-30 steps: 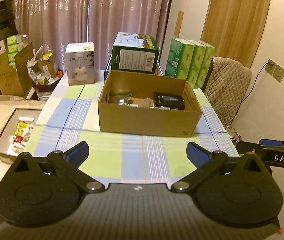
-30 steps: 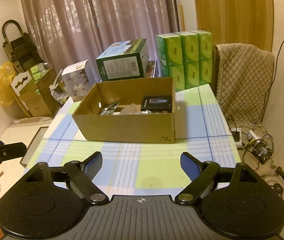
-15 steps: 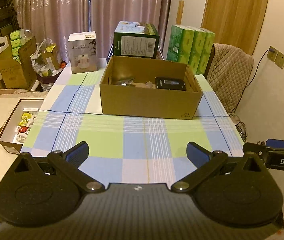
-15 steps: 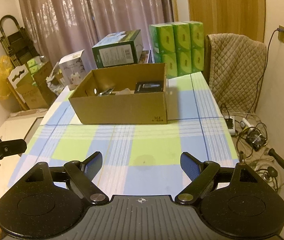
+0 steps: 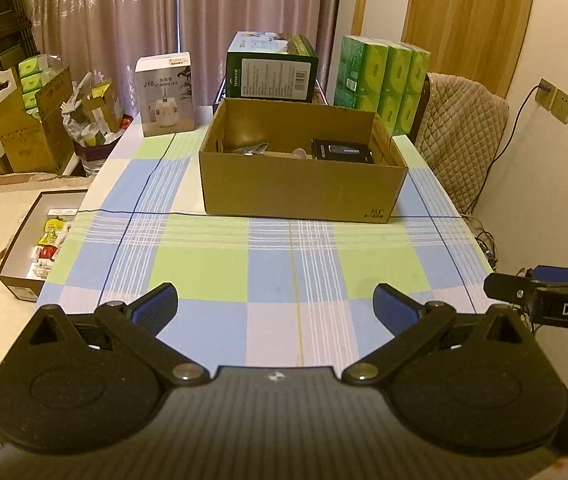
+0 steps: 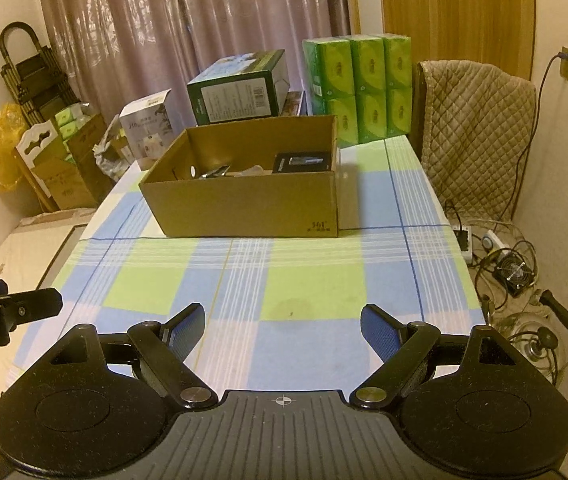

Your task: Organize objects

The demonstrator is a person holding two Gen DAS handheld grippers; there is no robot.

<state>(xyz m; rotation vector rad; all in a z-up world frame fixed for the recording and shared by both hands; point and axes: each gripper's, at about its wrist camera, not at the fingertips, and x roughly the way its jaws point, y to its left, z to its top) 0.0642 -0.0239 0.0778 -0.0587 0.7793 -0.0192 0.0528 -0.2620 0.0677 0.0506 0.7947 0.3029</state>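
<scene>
An open cardboard box [image 5: 301, 192] [image 6: 244, 208] stands at the far middle of the checked tablecloth [image 5: 276, 276] [image 6: 303, 280]. Inside it lie a black packet [image 5: 341, 150] [image 6: 303, 162], a silvery wrapper [image 5: 250, 149] [image 6: 214, 172] and a pale item I cannot make out. My left gripper [image 5: 276, 304] hangs open over the table's near end, nothing between its blue pads. My right gripper [image 6: 282, 326] is likewise open and empty, well short of the box. Each gripper shows at the edge of the other's view.
Behind the box stand a dark green carton [image 5: 272, 68], a white humidifier box [image 5: 166, 94] and stacked green tissue packs [image 5: 381, 76]. A quilted chair [image 6: 475, 128] sits at the right, cables and a fan [image 6: 513, 272] on the floor. A tray of small packets [image 5: 46, 240] lies left.
Both grippers have drawn back and up from the box, so it looks smaller and more tablecloth shows in front. Both stayed open and empty.
</scene>
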